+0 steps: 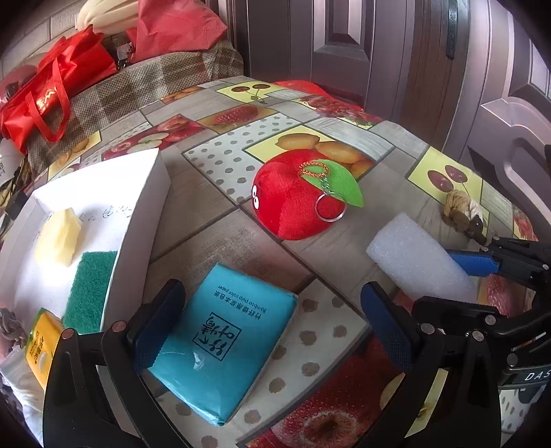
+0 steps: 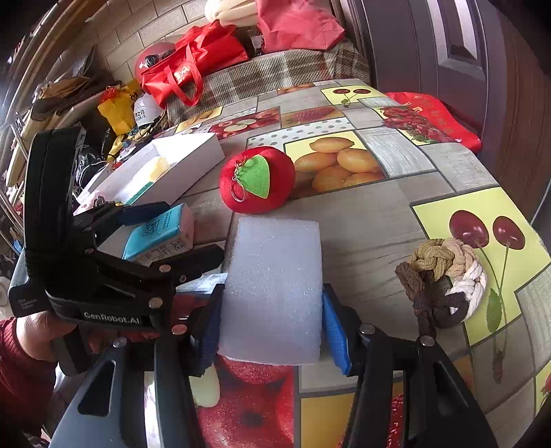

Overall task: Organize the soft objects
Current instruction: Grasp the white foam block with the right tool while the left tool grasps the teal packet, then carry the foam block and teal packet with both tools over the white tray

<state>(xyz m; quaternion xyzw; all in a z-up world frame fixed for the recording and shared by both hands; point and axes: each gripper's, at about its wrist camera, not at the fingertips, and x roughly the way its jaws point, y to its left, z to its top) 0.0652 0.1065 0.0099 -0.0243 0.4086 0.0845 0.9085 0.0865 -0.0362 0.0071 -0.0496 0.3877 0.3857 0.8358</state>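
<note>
My left gripper is open, its fingers on either side of a teal tissue pack lying on the table beside the white box. The box holds a yellow sponge and a green scouring pad. My right gripper is shut on a white foam block that rests on the table; the block also shows in the left wrist view. A red plush apple with a green leaf and key ring sits mid-table. A braided rope knot lies to the right.
A yellow packet lies left of the box. A red bag and pink cloth sit on a checked surface behind the table. A dark door stands beyond the far edge. Clutter fills the left side.
</note>
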